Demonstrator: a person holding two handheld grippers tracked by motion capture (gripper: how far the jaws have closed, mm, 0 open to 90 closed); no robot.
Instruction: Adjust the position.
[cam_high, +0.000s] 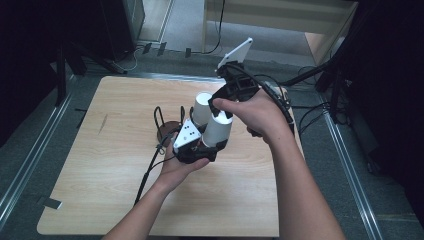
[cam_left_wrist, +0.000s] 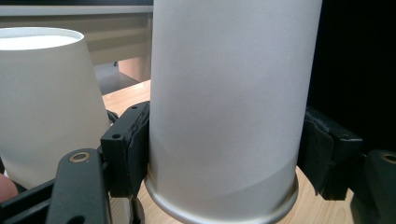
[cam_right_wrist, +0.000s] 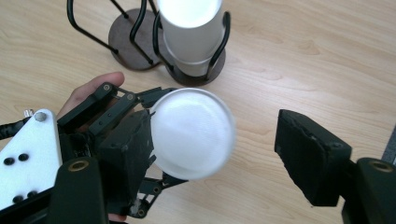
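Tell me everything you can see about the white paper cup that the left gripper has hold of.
The white paper cup is plain, matte and unprinted, with a rolled rim. It is held upside down: the rim is at the bottom, just above the wooden table, and its flat round base faces up. The left gripper clamps its sides near the rim, padded jaws pressing on both sides. The right gripper has one jaw beside the base, the other apart. A second cup stands in a wire holder behind.
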